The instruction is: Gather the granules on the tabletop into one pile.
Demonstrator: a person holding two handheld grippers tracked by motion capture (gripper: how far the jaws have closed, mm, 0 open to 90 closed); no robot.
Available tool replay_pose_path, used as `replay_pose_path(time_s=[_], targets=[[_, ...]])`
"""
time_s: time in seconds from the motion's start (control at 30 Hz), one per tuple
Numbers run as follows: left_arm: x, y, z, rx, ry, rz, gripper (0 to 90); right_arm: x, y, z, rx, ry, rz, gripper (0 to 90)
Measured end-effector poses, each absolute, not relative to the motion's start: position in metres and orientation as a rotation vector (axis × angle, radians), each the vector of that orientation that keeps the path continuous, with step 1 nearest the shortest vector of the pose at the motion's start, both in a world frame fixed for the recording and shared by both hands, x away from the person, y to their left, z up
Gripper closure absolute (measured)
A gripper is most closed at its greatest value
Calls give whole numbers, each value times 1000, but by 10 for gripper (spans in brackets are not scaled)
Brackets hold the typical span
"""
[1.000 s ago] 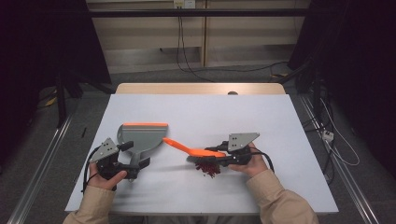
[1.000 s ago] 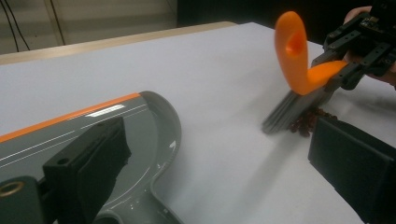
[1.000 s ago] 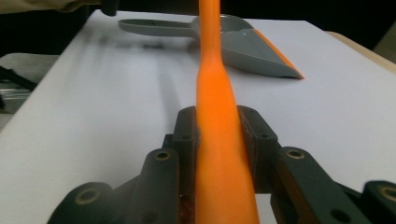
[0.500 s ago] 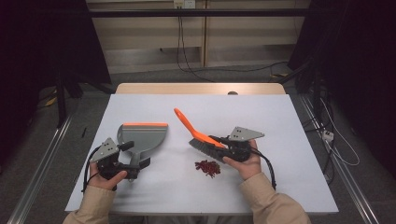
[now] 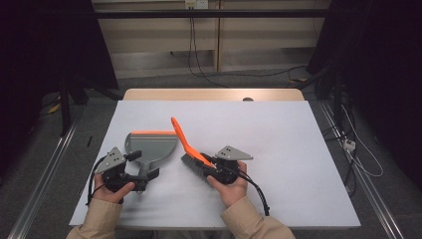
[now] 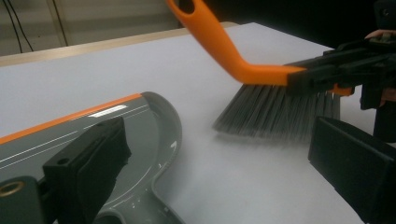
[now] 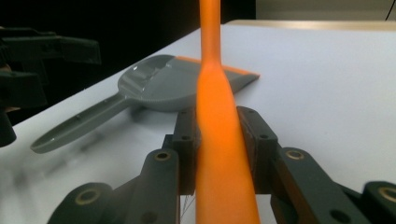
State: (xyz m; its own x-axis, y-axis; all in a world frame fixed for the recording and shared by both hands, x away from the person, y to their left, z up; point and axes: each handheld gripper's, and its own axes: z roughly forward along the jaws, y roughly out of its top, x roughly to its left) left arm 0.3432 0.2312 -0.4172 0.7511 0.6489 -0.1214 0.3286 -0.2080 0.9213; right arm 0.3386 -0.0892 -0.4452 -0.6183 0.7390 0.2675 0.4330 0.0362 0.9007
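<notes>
- A white table [image 5: 298, 149] with a wooden far edge stands on a grey floor [image 5: 74, 129]; dark curtains hang at both sides, and cables [image 5: 194, 55] trail down the pale back wall.
- The right gripper [image 5: 211, 168] is clenched on the orange brush [image 5: 186, 144], bristles on the table beside the dustpan [image 5: 152, 144].
- The left gripper [image 5: 144, 175] sits at the dustpan's handle; its jaws stand apart in the left gripper view.

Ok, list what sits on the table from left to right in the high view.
Left gripper → dustpan → brush → right gripper.
</notes>
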Motion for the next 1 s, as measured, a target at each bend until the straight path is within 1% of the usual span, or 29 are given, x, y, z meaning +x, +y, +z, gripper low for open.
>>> replay_pose_path(time_s=[0.13, 0.27, 0.53, 0.67, 0.87, 1.0], targets=[[343, 232, -417, 1820, 764, 353, 47, 338, -93, -447, 1211, 2047, 1541, 713], [344, 232, -419, 1828, 780, 352, 47, 336, -107, -444, 1238, 2040, 1568, 713], [344, 231, -421, 1871, 837, 345, 47, 338, -128, -427, 1250, 1968, 1609, 713], [344, 234, -423, 1892, 883, 345, 51, 341, -149, -422, 1253, 1938, 1555, 713], [345, 236, -424, 1888, 893, 337, 52, 347, -182, -427, 1285, 1919, 1433, 713], [345, 237, -425, 1895, 902, 345, 54, 350, -196, -430, 1292, 1921, 1383, 713]])
